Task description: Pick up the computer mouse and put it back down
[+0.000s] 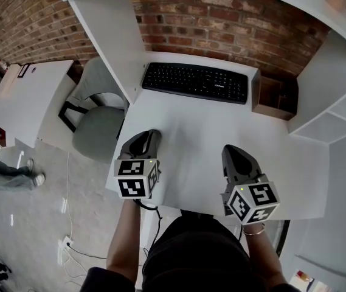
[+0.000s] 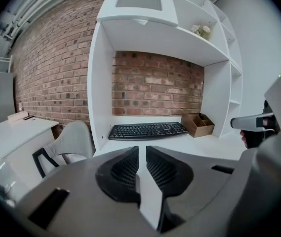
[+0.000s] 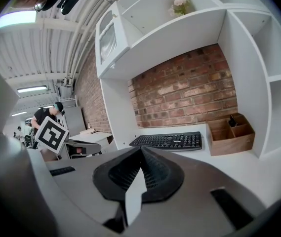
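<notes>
Mouse shows in no view. On the desk [image 1: 191, 126] I see only the keyboard [image 1: 195, 82] and a wooden box [image 1: 275, 96] right of it. Nearer me than the keyboard, the left tongs [image 1: 148, 137] stand narrow and empty, and the right tongs [image 1: 233, 152] are pinched together. A mouse is likely light, hard and slick, so I'd take it by its flanks.

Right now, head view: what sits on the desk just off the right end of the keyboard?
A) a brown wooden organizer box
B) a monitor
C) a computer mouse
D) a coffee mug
A: a brown wooden organizer box stands right at the right end of the keyboard, near the brick wall.
</notes>
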{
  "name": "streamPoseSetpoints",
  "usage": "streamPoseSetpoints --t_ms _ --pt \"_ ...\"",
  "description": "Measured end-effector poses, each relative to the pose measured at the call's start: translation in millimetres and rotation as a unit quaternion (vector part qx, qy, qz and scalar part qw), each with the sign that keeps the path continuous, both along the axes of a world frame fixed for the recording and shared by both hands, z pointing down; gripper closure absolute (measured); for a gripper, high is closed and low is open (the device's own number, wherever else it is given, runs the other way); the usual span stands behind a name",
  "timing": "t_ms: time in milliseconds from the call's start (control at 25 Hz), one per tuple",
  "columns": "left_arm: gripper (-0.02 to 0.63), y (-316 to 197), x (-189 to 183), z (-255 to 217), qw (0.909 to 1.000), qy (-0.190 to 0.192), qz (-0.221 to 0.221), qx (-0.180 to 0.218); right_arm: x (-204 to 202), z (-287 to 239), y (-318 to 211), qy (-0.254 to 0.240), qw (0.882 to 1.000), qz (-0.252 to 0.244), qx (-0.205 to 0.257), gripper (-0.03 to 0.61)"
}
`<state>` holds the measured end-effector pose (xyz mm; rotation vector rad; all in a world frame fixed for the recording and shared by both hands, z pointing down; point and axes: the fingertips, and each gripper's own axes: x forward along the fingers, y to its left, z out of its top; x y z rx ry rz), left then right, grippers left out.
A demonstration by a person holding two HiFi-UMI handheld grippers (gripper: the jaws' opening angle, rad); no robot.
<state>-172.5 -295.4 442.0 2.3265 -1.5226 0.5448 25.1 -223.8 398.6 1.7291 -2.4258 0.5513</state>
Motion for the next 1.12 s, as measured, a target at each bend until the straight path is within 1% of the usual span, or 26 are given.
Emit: streamPoseSetpoints --t_ms 240,480,640,800,1120 --pt "0.586 15.0 12.6 -24.5 0.9997 0.011 -0.001 0.023 17.0 -8.9 9.8 -0.002 1.000 0.001 0.009 0.574" --pt "0.600 34.3 24.2 -43.1 0.9987 0.024 -0.002 0.046 31.1 -18.3 20.0 0.001 1.000 0.002 0.024 0.574" --pt "0.604 47.0 28.3 -52.0 0.9975 0.036 -0.006 0.060 37.1 -23.3 27.2 0.001 0.999 -0.001 0.036 0.574" --pt "0.604 59.0 32.6 -59.6 0.9963 0.044 0.000 0.073 42.3 -27.3 33.3 0.007 0.999 0.004 0.041 0.574" --pt "0.604 72.9 45.6 -68.6 0.9947 0.050 0.010 0.089 57.6 -30.6 42.4 0.017 0.998 0.013 0.054 0.574"
